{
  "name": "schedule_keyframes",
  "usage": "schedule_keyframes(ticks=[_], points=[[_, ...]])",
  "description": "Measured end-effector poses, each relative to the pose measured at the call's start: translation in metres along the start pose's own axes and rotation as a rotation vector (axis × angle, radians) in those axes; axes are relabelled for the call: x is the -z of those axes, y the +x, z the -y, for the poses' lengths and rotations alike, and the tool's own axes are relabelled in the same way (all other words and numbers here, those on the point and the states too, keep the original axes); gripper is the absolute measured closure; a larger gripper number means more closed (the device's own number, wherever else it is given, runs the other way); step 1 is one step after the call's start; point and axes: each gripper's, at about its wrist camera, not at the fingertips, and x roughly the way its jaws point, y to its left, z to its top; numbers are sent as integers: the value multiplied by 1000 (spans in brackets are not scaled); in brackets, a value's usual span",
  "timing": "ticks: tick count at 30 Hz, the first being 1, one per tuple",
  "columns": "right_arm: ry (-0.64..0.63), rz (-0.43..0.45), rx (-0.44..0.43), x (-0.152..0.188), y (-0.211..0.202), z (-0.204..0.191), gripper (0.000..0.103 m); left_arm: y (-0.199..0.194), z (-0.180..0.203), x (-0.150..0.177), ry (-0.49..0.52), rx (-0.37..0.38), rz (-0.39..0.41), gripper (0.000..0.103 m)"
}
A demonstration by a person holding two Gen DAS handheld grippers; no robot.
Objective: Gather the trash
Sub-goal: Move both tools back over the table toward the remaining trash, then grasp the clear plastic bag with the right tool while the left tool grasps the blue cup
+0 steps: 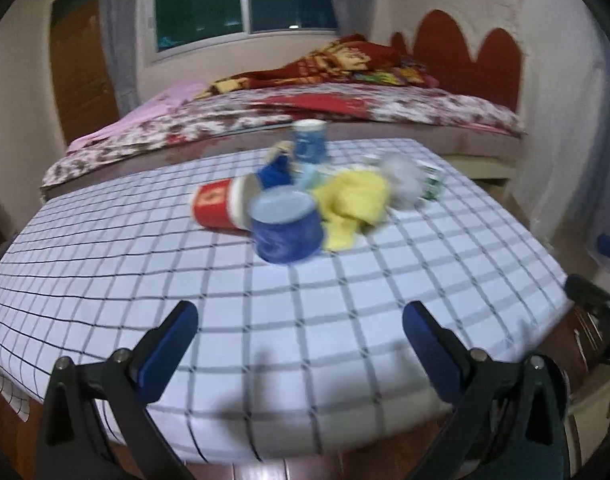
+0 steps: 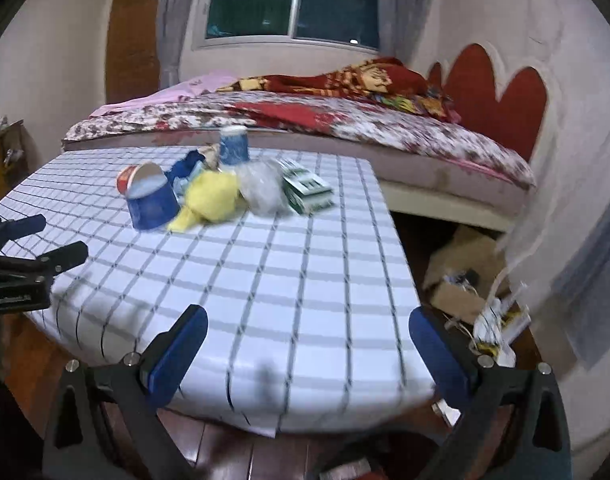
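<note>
The table (image 1: 345, 320) carries a white grid-pattern cloth. Directly behind the table stands a bed (image 1: 385, 112) with floral sheets, a red blanket (image 1: 325, 64) and a red headboard (image 1: 465, 56). A window (image 1: 241, 0) sits above the bed.

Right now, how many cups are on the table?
3: a blue cup nearest, a red cup lying behind it, a blue patterned cup at the far edge. The pile may hide more.

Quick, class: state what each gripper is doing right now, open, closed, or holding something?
Left gripper: open, holding nothing, fingers spread above the checked table's near edge.
Right gripper: open, holding nothing.
</note>
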Motion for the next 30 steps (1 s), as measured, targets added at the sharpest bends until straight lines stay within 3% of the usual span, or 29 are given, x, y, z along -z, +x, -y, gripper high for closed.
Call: schedule_keyframes(ticks=[4, 10, 20, 27, 28, 29, 30], points=[[-12, -10, -28, -25, 38, -4, 2, 37, -10, -14, -16, -8, -24, 3], [3, -66, -85, -56, 105, -5, 20, 76, -12, -32, -54, 7, -52, 7], [-17, -142, -142, -88, 185, -12, 28, 124, -12, -51, -81, 27, -138, 9], [-28, -172, -186, -98, 212, -24, 39, 132, -16, -54, -99, 68, -140, 26], [-26, -174, -197, -98, 214, -25, 53, 130, -17, -54, -98, 68, -137, 26], [-26, -178, -210, -98, 216, -26, 75, 130, -17, -54, -94, 68, -133, 26], [-25, -184, -218, -97, 216, -27, 77, 126, -18, -53, -89, 66, -122, 27]])
